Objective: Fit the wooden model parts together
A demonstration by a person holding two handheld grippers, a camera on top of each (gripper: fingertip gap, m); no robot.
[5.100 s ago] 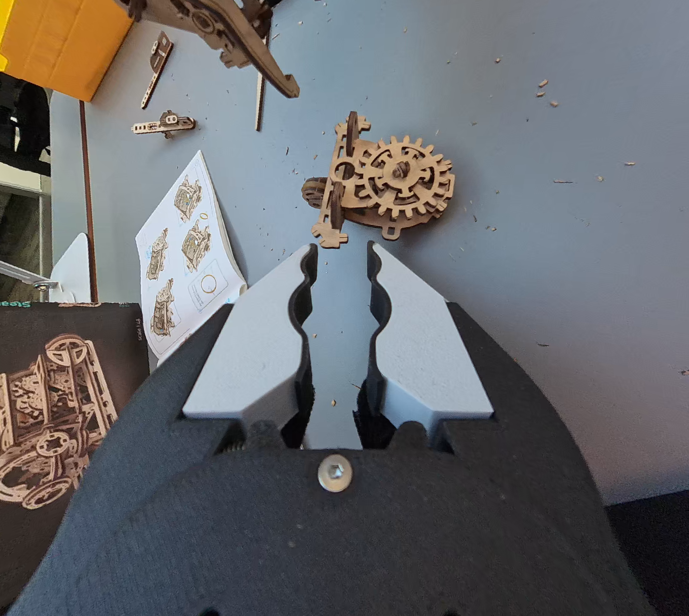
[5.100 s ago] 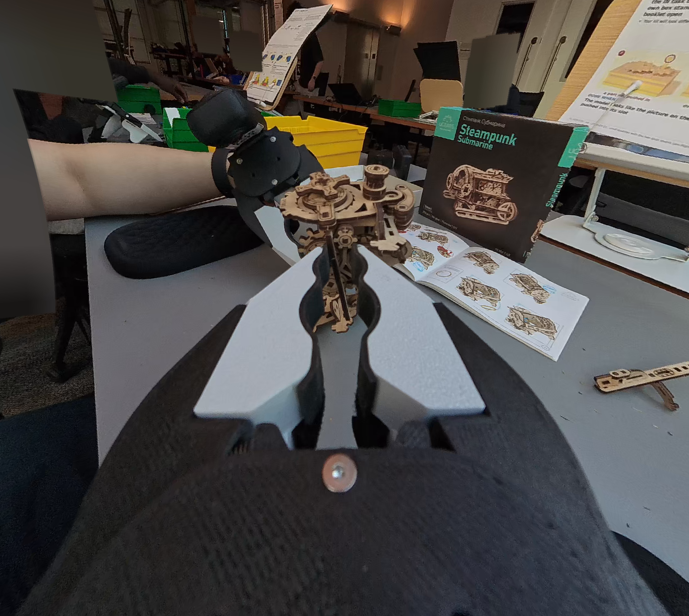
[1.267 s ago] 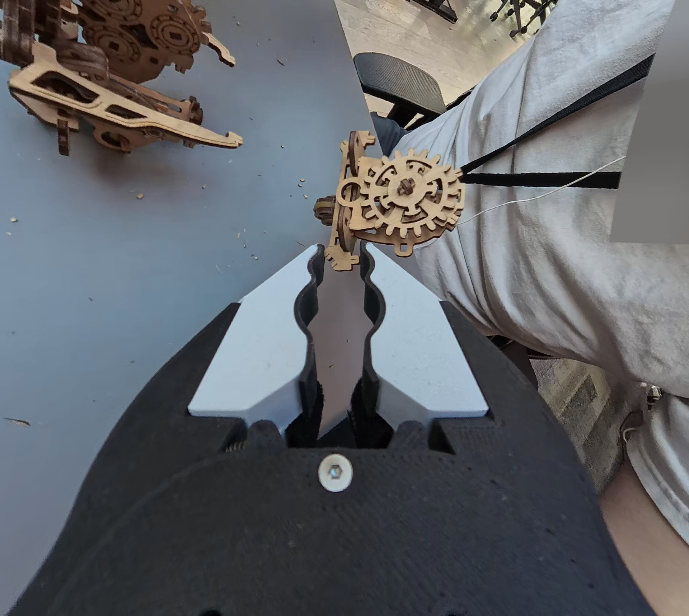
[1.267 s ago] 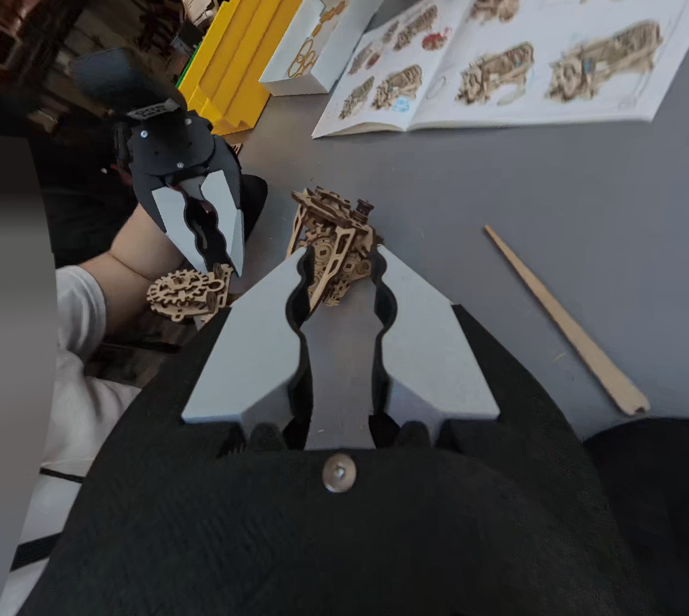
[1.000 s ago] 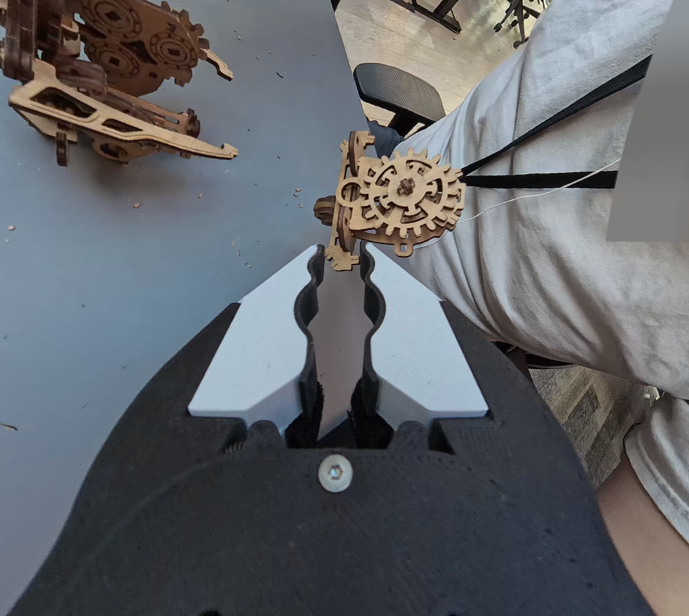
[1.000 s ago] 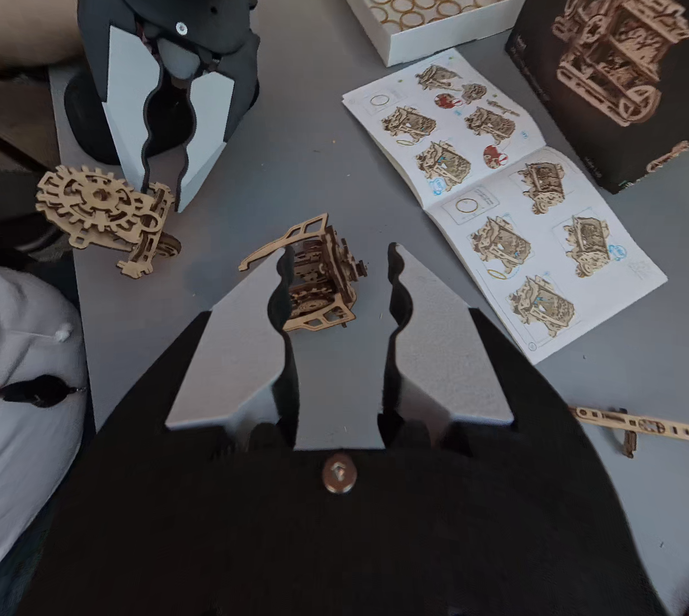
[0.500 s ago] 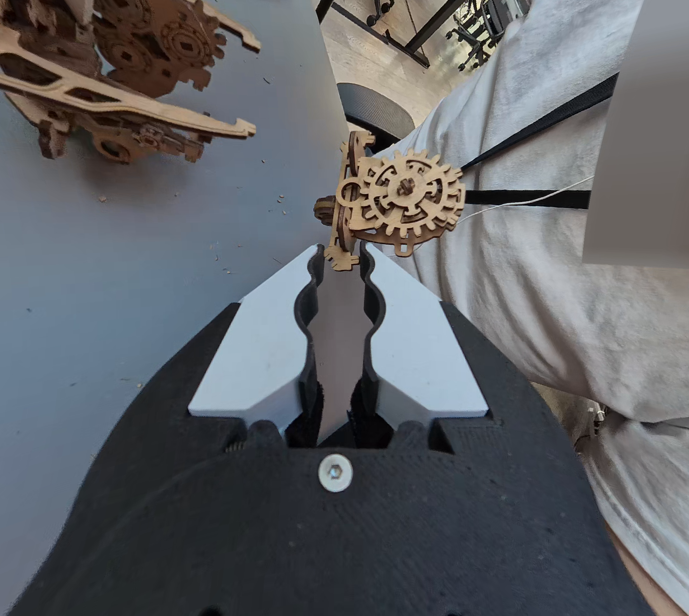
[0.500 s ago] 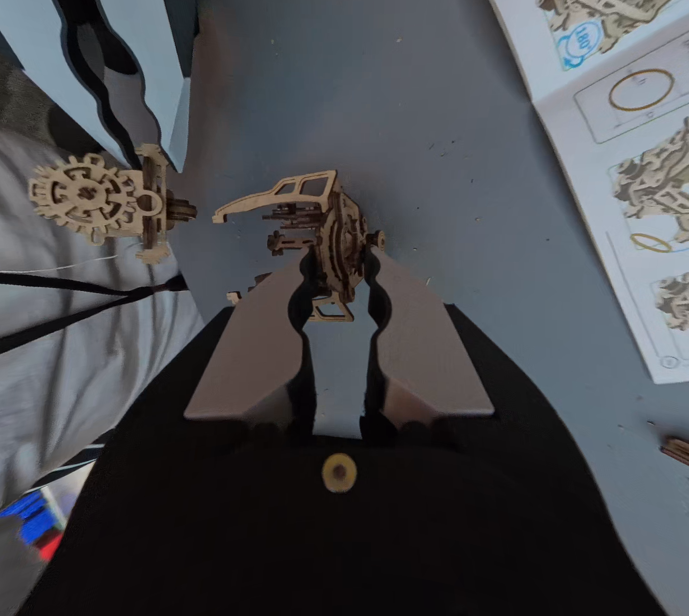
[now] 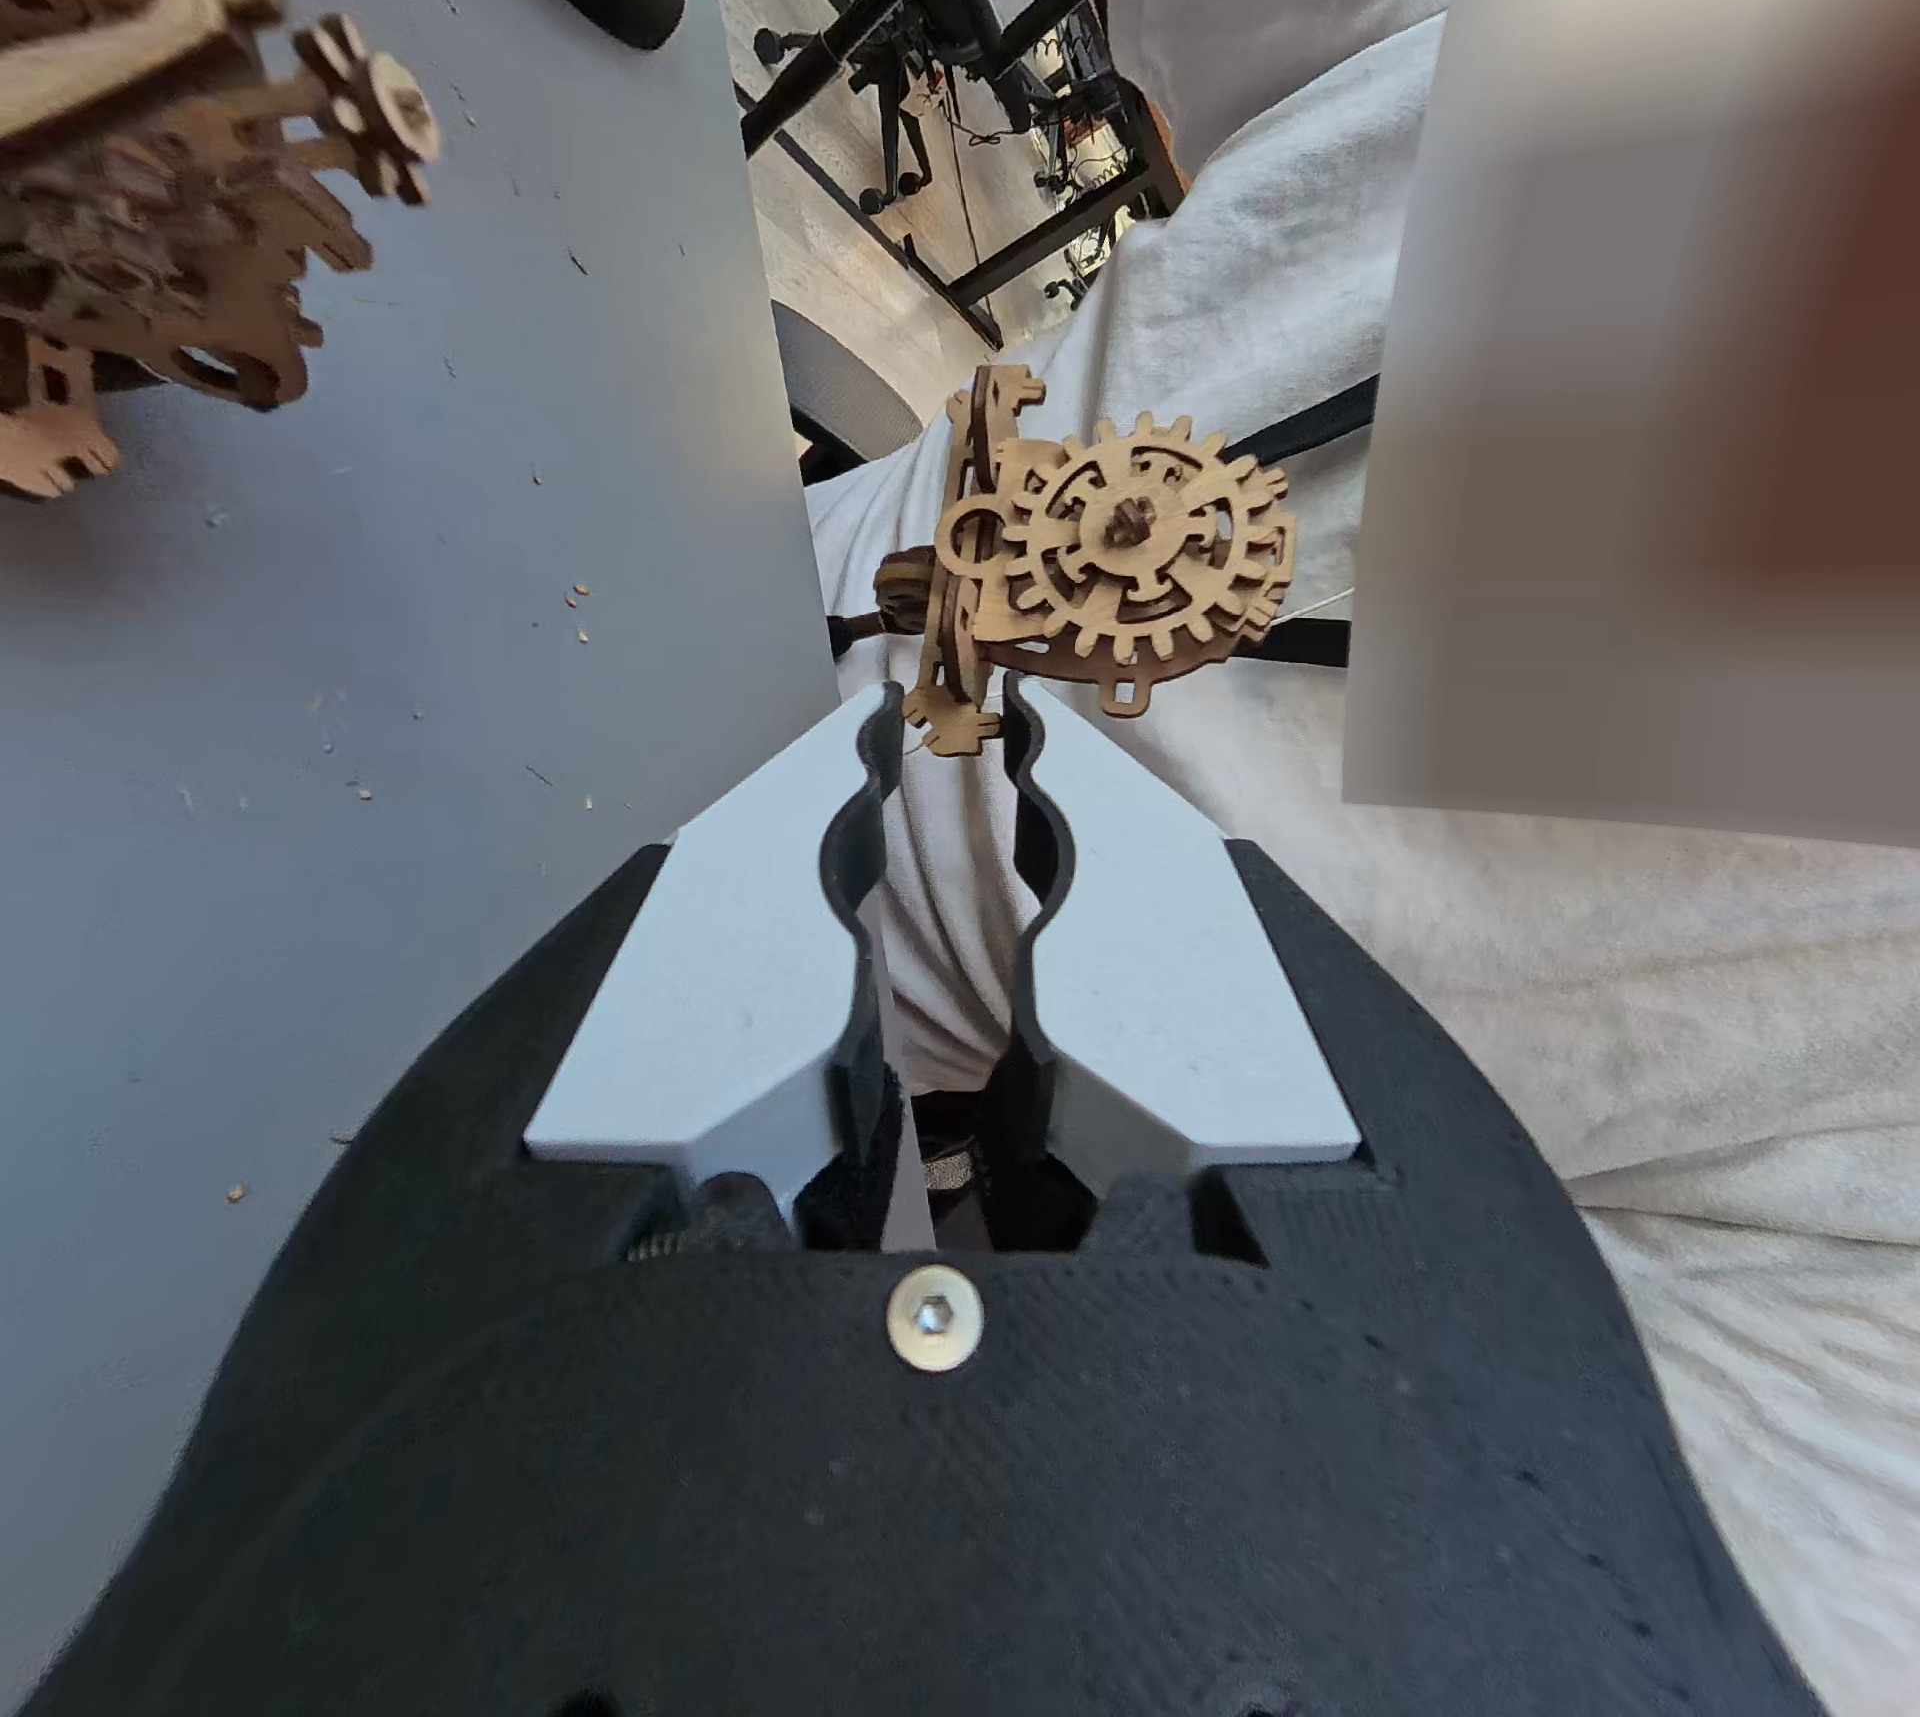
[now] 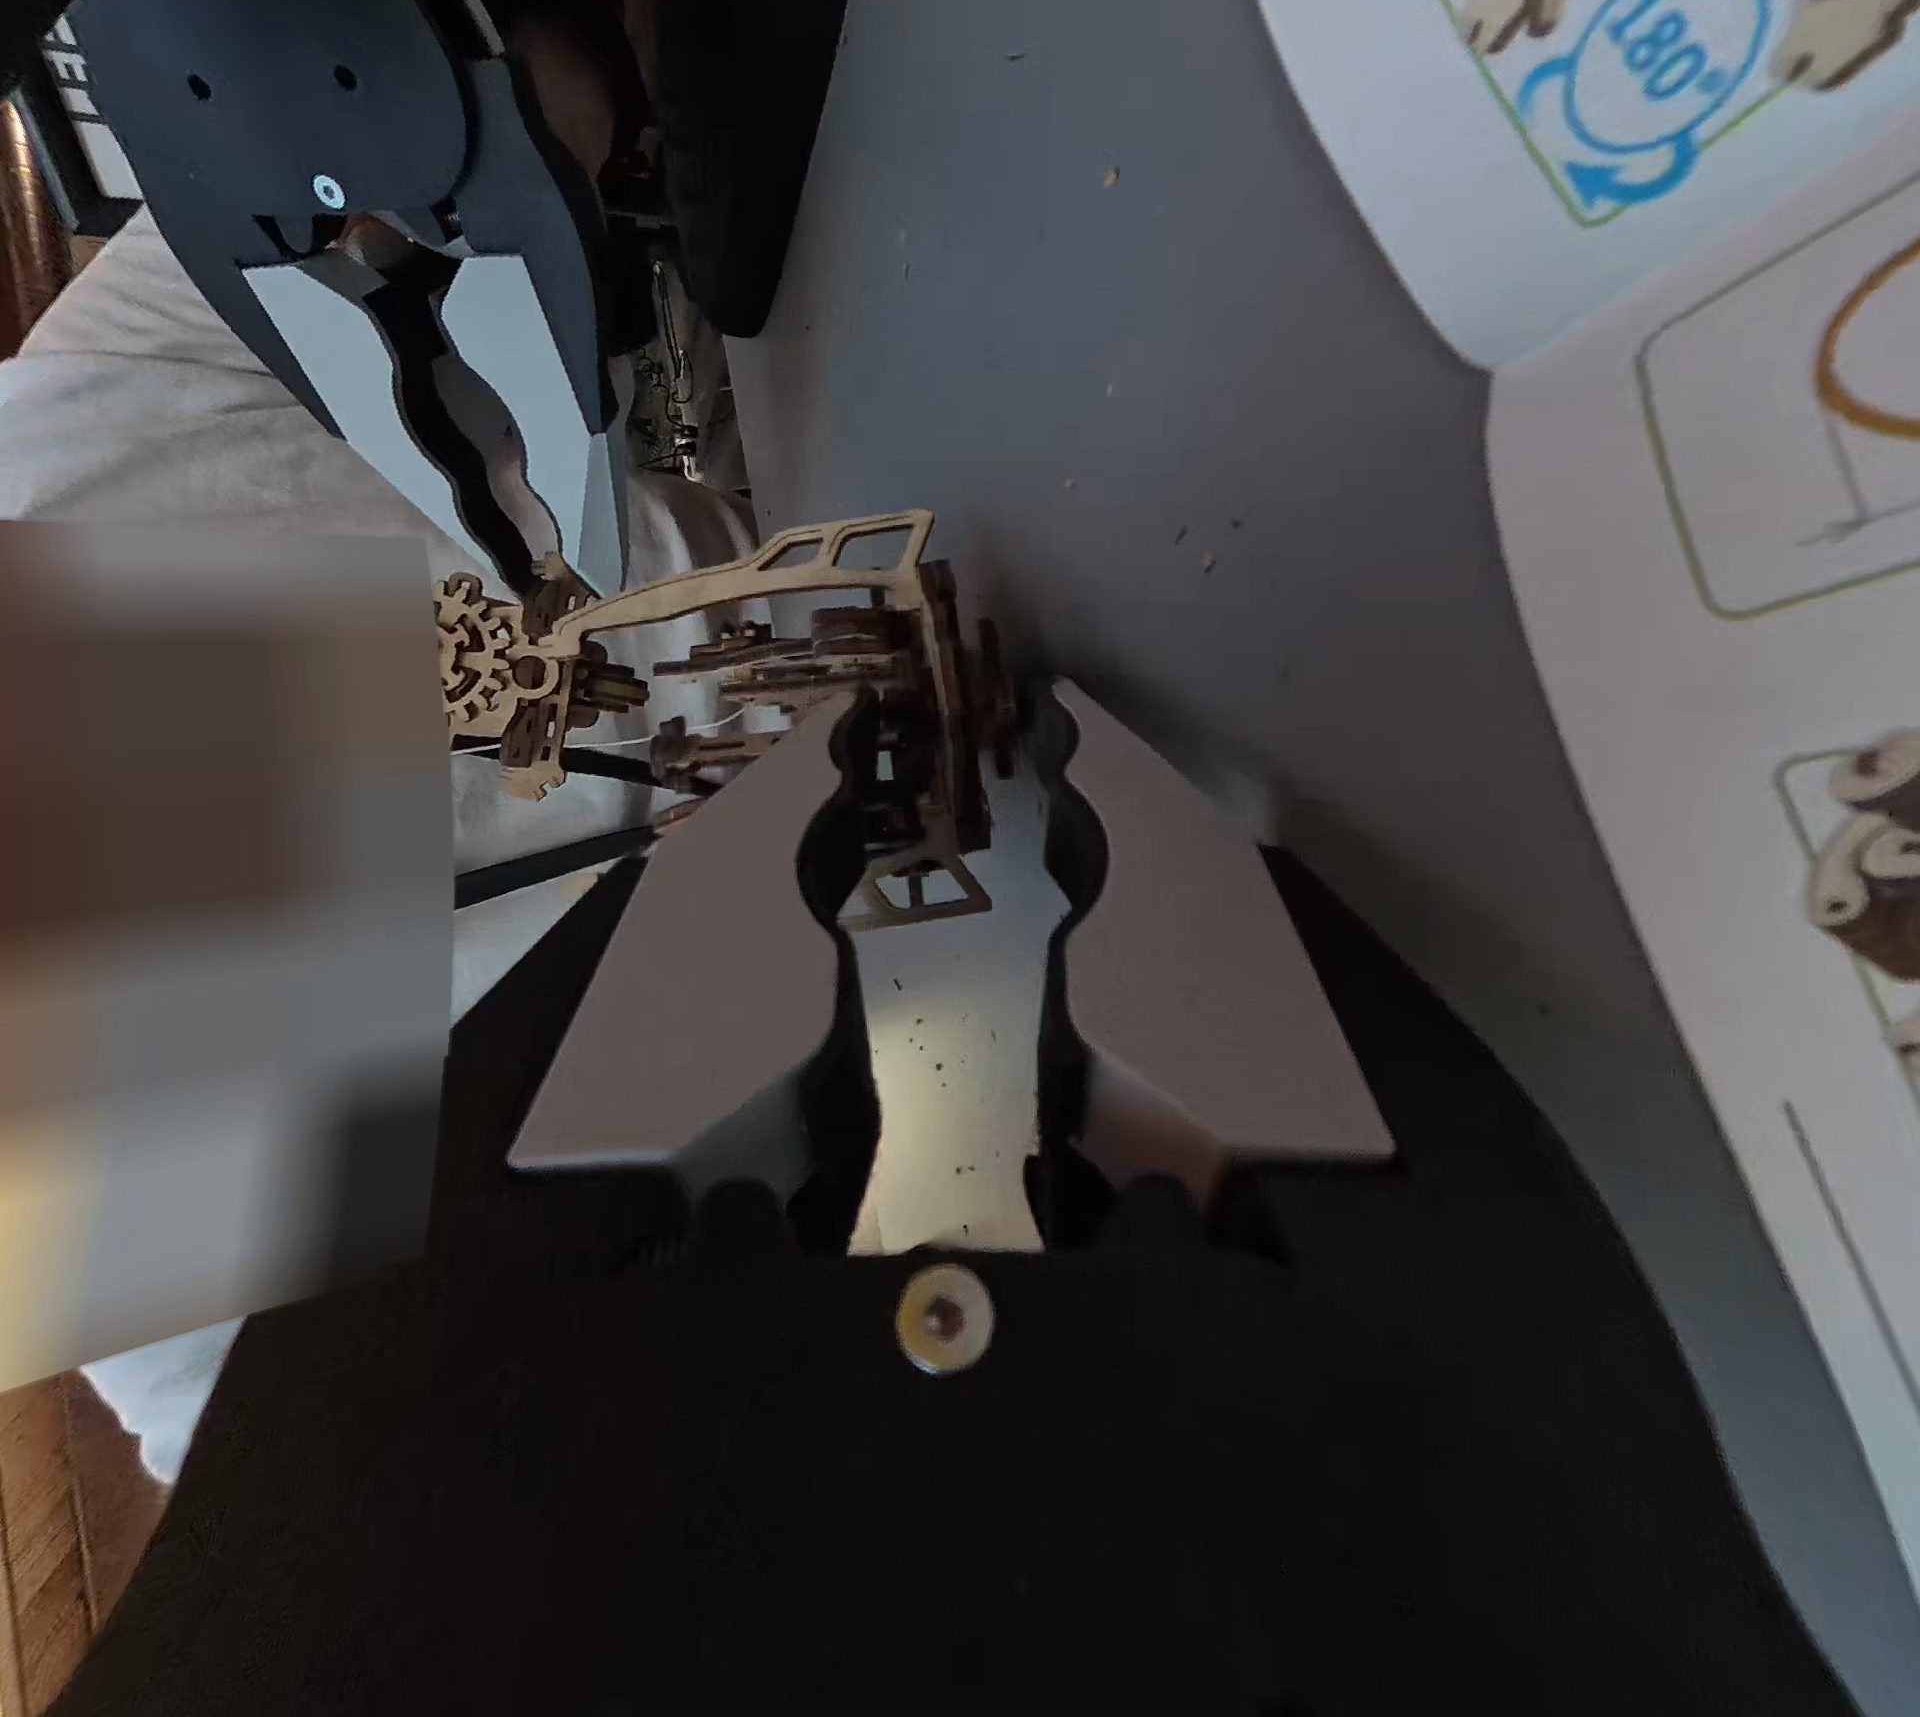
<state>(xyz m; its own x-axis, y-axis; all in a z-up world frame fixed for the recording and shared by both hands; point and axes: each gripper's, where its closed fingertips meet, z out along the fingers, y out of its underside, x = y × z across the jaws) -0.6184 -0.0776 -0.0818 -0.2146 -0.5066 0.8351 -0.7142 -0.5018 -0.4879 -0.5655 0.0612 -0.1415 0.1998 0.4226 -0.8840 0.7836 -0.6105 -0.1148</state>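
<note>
In the left wrist view the left gripper has its fingers closed down to a narrow slot, pinching the bottom tab of a gear piece; the piece stands up beyond the fingertips in the air, past the edge of the grey tabletop, in front of the person's white shirt. Its toothed wheel faces the camera and a short peg sticks out of its other face, toward the wooden frame, which fills the upper left corner, blurred and well apart from the gear piece. In the right wrist view the right gripper has its fingers partly closed around the thick end of the frame, and they appear to grip it on both sides just above the tabletop. The frame's long curved arm runs away from that grip toward the gear piece, which sits at the arm's far tip, touching or nearly so; I cannot tell which. The left gripper comes down onto the gear piece from above. An open instruction booklet lies on the far side of the frame from the gear piece. Judging from this, the fit depends on bringing the peg in along the frame's long axis, and both grippers are equally close to the joint.
</note>
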